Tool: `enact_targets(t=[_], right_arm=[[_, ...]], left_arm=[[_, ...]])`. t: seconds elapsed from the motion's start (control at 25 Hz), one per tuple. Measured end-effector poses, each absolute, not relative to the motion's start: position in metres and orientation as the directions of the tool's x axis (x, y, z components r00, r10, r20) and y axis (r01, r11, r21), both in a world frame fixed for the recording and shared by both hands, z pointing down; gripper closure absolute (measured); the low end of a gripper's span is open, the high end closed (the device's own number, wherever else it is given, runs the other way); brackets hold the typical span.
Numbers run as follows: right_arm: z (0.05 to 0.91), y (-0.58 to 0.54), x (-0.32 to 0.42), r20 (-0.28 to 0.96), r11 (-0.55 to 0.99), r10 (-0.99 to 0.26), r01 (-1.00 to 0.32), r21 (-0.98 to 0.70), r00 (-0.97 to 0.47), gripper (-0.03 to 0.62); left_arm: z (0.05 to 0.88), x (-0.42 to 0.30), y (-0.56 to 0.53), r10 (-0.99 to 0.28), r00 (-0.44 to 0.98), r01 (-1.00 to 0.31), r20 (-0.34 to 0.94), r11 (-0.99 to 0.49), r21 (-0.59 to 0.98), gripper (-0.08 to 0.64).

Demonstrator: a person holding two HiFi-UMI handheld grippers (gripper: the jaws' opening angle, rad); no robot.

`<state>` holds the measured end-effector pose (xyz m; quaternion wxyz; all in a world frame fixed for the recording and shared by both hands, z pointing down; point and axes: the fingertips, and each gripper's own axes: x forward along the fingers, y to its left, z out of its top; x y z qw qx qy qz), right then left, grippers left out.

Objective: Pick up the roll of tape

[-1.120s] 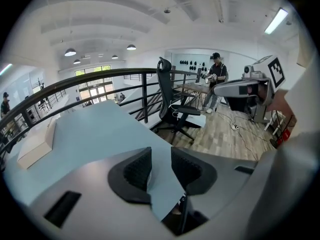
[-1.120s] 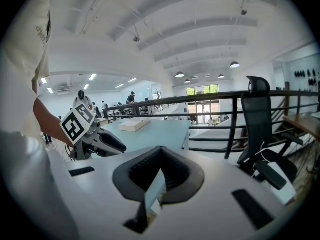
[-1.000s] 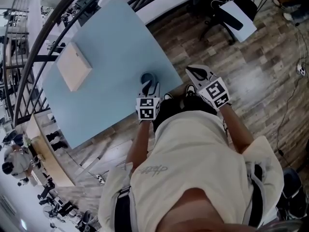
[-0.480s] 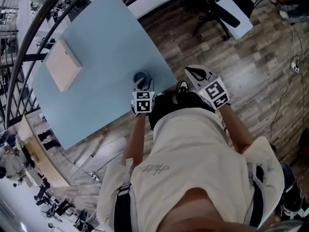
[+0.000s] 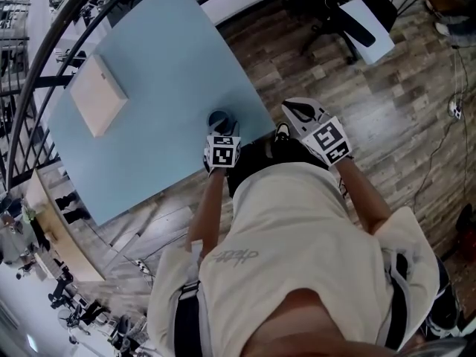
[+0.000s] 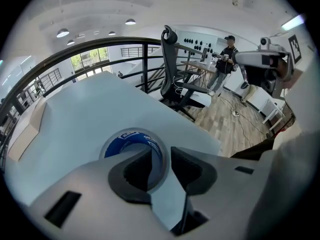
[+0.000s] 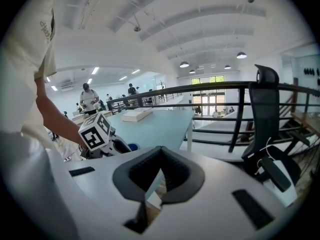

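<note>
The roll of tape (image 5: 218,117) is blue and lies flat near the corner of the pale blue table (image 5: 163,65). In the left gripper view the roll (image 6: 131,138) sits right under the jaws. My left gripper (image 6: 161,161) is open: one jaw reaches into the roll's hole, the other stands outside its wall, and a gap still shows. In the head view the left gripper (image 5: 222,130) touches the roll's near side. My right gripper (image 5: 297,110) hangs off the table's edge over the wooden floor, shut and empty (image 7: 161,154).
A flat wooden box (image 5: 97,104) lies on the far left of the table. A black railing (image 5: 44,73) runs behind the table. An office chair (image 5: 349,13) stands on the floor to the right. People stand in the background (image 6: 227,59).
My left gripper has moved forward over the roll, so its jaws now straddle the roll's wall. The right gripper has hardly moved.
</note>
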<state>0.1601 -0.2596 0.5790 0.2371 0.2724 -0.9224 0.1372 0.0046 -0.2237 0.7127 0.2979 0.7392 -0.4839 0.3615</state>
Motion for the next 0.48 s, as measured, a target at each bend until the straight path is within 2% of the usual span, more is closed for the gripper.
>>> enact_targets(t=[0.24,0.32,0.48], right_arm=[[0.577,-0.262,0.153,0.512,0.814,-0.427,-0.564,-0.142,-0.745,0.586],[0.579,-0.265,0.152,0.511,0.81,-0.43,-0.568,-0.145,-0.745,0.586],[0.591,-0.27,0.155,0.502,0.791,-0.437,-0.585,-0.182,-0.747,0.586]], left_arm=[[0.722,0.004,-0.218,-0.465,0.257,-0.92,0.847,-0.385,0.067,0.454],[0.722,0.006,-0.218,-0.457,0.25,-0.915,0.854,-0.399,0.054,0.488],[0.724,0.006,-0.221,-0.46,0.25,-0.918,0.852,-0.394,0.056,0.492]])
